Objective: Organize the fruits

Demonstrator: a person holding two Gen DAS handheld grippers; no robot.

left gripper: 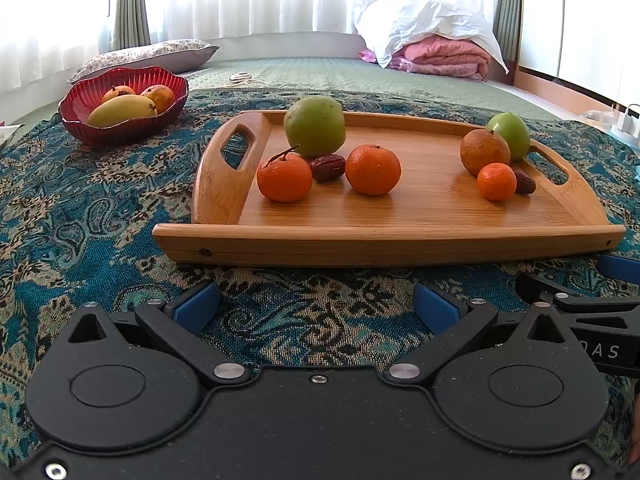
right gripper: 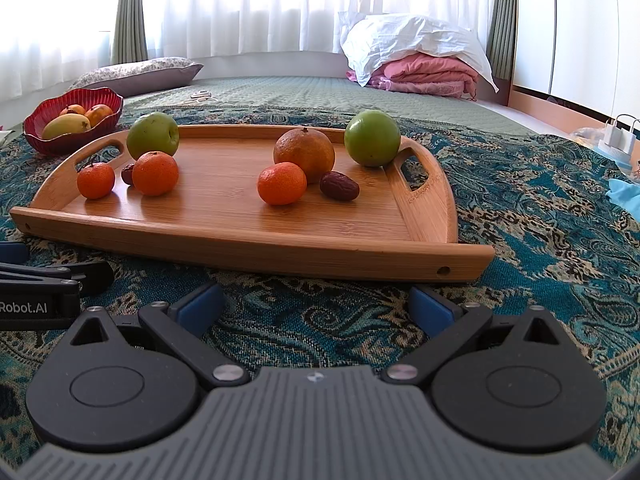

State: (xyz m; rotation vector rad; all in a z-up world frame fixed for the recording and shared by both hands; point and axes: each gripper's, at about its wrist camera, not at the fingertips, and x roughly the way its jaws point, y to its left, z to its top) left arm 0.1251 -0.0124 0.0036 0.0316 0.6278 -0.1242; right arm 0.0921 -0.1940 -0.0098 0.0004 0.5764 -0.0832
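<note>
A wooden tray (left gripper: 400,216) (right gripper: 248,224) holds two groups of fruit. The left group has a green apple (left gripper: 314,125), two mandarins (left gripper: 284,178) (left gripper: 373,169) and a date (left gripper: 328,168). The right group has a green apple (right gripper: 372,138), a brownish orange (right gripper: 304,152), a small mandarin (right gripper: 281,183) and a date (right gripper: 339,186). A red bowl (left gripper: 80,120) (right gripper: 36,136) at the far left holds a mango and two other fruits. My left gripper (left gripper: 316,308) and right gripper (right gripper: 316,306) are open and empty, low over the cloth before the tray's near edge.
A blue patterned cloth (left gripper: 80,216) covers the surface. Behind it lie a green quilt, a pillow (left gripper: 144,56) and folded pink bedding (left gripper: 440,56). White chargers (right gripper: 618,138) and a light blue cloth (right gripper: 626,196) sit at the far right.
</note>
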